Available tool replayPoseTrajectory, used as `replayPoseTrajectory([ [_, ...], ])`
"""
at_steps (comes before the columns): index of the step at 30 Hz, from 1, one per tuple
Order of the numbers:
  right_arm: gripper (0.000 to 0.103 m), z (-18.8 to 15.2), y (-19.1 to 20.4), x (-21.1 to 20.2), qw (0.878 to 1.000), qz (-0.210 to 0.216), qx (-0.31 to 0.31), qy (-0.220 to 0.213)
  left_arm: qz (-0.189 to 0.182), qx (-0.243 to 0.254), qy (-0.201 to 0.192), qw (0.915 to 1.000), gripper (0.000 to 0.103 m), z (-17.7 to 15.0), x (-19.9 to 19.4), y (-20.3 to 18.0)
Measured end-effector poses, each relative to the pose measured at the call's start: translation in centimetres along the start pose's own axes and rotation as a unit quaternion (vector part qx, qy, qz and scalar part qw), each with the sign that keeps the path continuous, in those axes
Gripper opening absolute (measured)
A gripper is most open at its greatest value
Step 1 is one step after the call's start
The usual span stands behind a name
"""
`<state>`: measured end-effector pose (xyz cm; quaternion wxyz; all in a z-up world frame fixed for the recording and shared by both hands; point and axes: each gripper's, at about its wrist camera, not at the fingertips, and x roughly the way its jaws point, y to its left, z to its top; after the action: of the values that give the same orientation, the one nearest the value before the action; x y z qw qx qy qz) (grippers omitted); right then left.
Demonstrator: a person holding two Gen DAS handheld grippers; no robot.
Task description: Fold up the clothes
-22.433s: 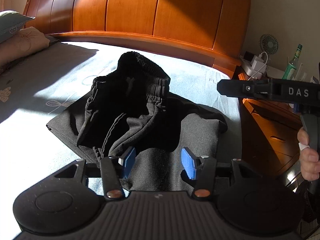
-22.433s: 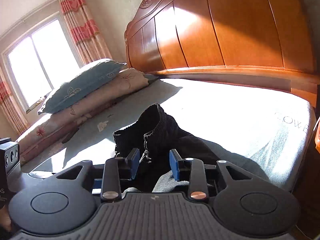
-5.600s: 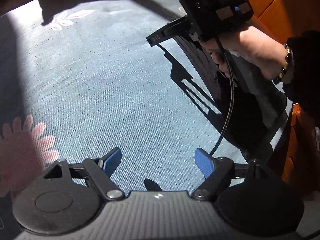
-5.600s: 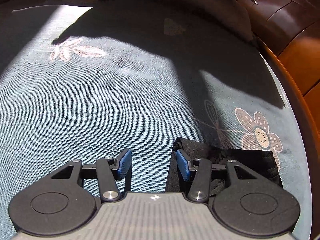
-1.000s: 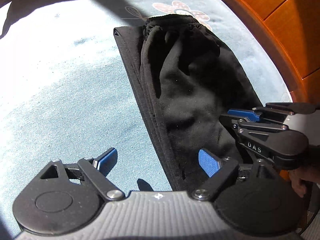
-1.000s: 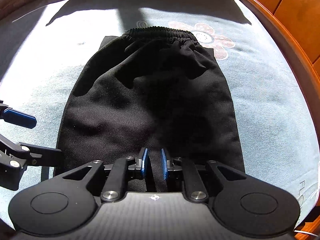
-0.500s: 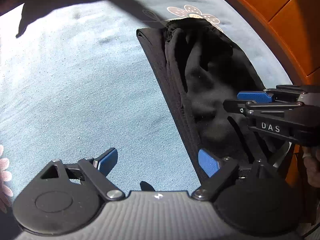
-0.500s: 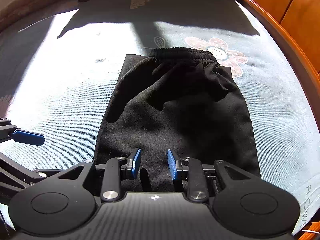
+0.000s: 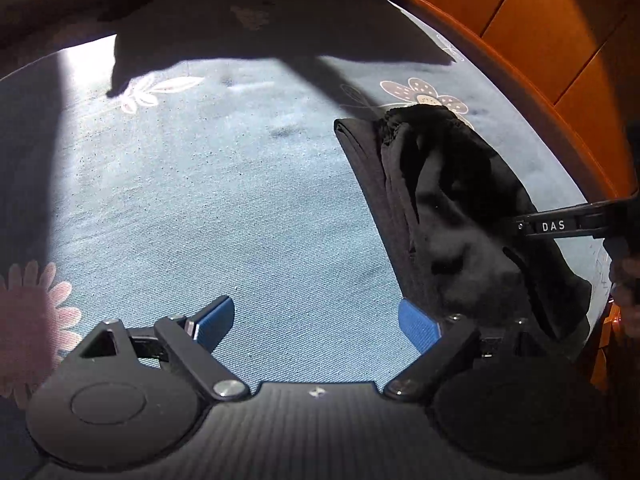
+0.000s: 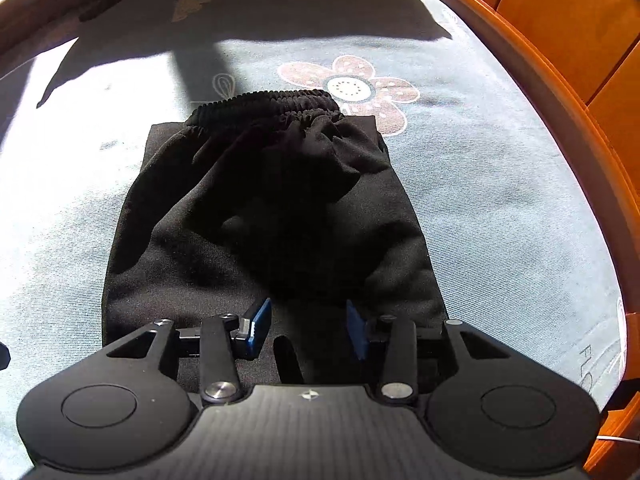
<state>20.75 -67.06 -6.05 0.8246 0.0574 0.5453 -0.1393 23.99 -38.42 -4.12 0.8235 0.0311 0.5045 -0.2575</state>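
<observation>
On the blue bedsheet (image 10: 500, 208) the black pants (image 10: 272, 216) lay folded into a flat oblong, elastic waistband (image 10: 264, 104) at the far end, just beside a brown flower print (image 10: 352, 84). A lower layer stuck out a bit along the left edge and at the far corners. Top layer was rumpled, with deep shadowed creases near the waistband.

Right gripper (image 10: 306, 328) hung over the near end of the pants. Jaws had just been opening; blue pads (image 10: 256, 326) were parted, with fabric under the gap but nothing pinched, so released. In the left wrist view only a black bar marked DAS (image 9: 560, 224) showed at the right edge over the pants, with a hand (image 9: 626, 280) partly visible below it.

Left gripper (image 9: 316, 322) stood wide apart, empty, over bare sheet just left of the pants. Its right pad (image 9: 418, 326) sat close to the pants' left edge; whether it touched, I could not tell. Left pad (image 9: 214, 318) was over plain sheet.

Orange wooden headboard (image 10: 560, 32) curved along the right side of the bed. A broad shadow crossed the far part of the sheet, with sunlight on the middle. A pink flower print (image 9: 32, 312) showed at near left in the left wrist view. A leaf print (image 9: 156, 90) lay far left at the shadow's edge.
</observation>
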Motion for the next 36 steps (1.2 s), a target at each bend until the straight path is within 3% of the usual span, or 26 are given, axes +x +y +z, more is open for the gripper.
replayPoseTrajectory([
  [7, 0.052, -3.0, 0.9, 1.3, 0.999, 0.019, -0.013, 0.028, 0.055, -0.016, -0.039, 0.9976, 0.089, 0.1, -3.4, 0.7],
  [11, 0.053, -1.9, -0.6, -1.3, 0.998, 0.039, 0.026, 0.033, 0.091, -0.014, -0.073, 0.9931, 0.089, 0.7, -7.4, 0.1],
  [14, 0.059, -1.8, -1.6, -5.7, 0.997, 0.055, 0.055, 0.027, 0.111, -0.013, -0.080, 0.9905, 0.089, 1.9, -11.0, -0.8],
  [23, 0.073, -1.6, -0.5, -17.8, 0.995, 0.089, 0.029, -0.016, 0.133, -0.023, -0.079, 0.9876, 0.089, 4.6, -20.9, -4.1],
  [26, 0.080, -0.6, 0.7, -20.4, 0.994, 0.109, 0.025, -0.015, 0.152, -0.022, -0.085, 0.9844, 0.092, 4.9, -23.4, -5.1],
  [31, 0.080, 1.7, 5.0, -25.1, 0.988, 0.153, -0.011, -0.024, 0.178, -0.042, -0.092, 0.9789, 0.100, 4.9, -27.0, -5.7],
  [36, 0.084, 3.0, 8.6, -29.2, 0.987, 0.156, -0.023, -0.035, 0.187, -0.072, -0.085, 0.9760, 0.102, 4.8, -29.8, -4.1],
])
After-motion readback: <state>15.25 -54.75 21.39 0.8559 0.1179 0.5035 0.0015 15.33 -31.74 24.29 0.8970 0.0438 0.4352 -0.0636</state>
